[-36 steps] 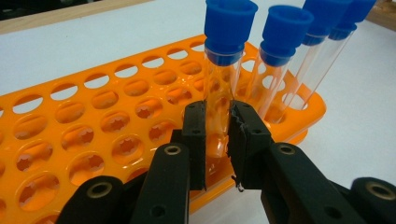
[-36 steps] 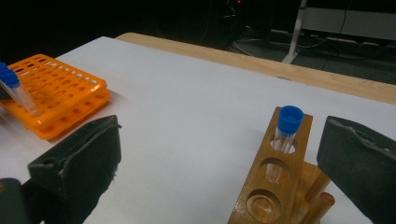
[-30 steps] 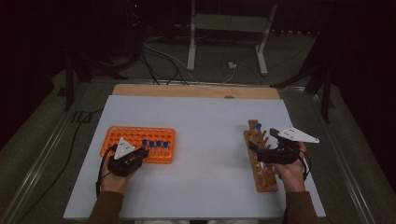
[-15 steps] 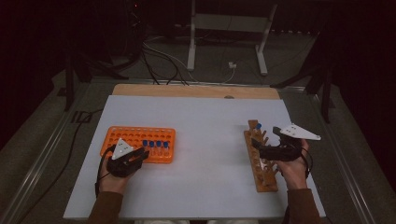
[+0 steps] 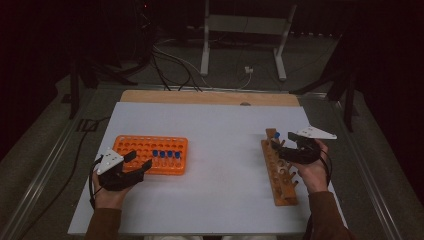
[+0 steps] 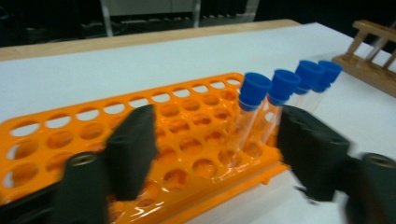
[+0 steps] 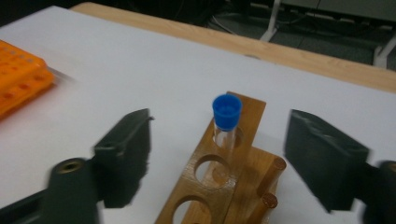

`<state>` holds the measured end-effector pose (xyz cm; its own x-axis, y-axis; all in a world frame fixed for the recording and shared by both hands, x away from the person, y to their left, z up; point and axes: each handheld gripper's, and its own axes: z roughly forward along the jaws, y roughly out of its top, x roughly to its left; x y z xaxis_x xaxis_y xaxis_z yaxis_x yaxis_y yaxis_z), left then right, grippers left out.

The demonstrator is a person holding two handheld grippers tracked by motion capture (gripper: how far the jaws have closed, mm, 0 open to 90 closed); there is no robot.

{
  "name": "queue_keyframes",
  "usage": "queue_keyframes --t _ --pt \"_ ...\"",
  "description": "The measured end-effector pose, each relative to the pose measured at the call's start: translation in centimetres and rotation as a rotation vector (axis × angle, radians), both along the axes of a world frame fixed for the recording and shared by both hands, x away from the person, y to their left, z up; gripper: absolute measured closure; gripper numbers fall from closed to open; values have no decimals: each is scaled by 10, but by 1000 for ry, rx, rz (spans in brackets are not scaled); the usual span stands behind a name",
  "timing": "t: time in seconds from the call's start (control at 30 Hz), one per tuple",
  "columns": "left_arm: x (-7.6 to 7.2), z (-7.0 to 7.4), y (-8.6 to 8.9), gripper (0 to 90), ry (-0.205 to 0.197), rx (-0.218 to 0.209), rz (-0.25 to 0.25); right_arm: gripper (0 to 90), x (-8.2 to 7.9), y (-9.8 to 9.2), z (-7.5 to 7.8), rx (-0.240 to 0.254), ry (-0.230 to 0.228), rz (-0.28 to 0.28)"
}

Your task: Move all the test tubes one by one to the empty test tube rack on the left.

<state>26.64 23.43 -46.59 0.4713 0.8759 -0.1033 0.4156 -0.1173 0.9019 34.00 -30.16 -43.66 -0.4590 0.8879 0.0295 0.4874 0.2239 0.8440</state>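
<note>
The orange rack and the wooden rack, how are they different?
The orange rack is plastic with many small holes in rows; the wooden rack has one row of bigger holes. The orange rack holds four blue-capped tubes; the wooden rack holds one tube. Both lie on the white table.

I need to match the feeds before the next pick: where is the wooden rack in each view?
High view: wooden rack lies right of centre, under the right hand-held gripper.
Left gripper view: its end shows at the top right edge, beyond the orange rack.
Right gripper view: bottom centre, between the open jaws.
Shared landmark: the white table mat.
</note>
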Motion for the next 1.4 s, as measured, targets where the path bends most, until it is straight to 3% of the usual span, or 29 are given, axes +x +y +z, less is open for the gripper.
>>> queue_keyframes --t 0.13,0.27,0.57,0.83,1.07,1.4 --pt "0 2 2 94 -7 1 33 433 8 0 -8 -26 31 2" --pt "0 1 2 88 3 0 34 564 12 0 -13 -39 28 0" --pt "1 0 4 88 10 -7 39 752 20 6 -18 -50 19 25" --pt "1 -1 4 77 17 -15 42 767 21 6 -19 -52 9 22" --pt "2 -2 2 14 16 2 53 767 21 7 -18 -57 18 14" --pt "2 -3 2 6 13 11 52 768 18 6 -12 -54 8 9"
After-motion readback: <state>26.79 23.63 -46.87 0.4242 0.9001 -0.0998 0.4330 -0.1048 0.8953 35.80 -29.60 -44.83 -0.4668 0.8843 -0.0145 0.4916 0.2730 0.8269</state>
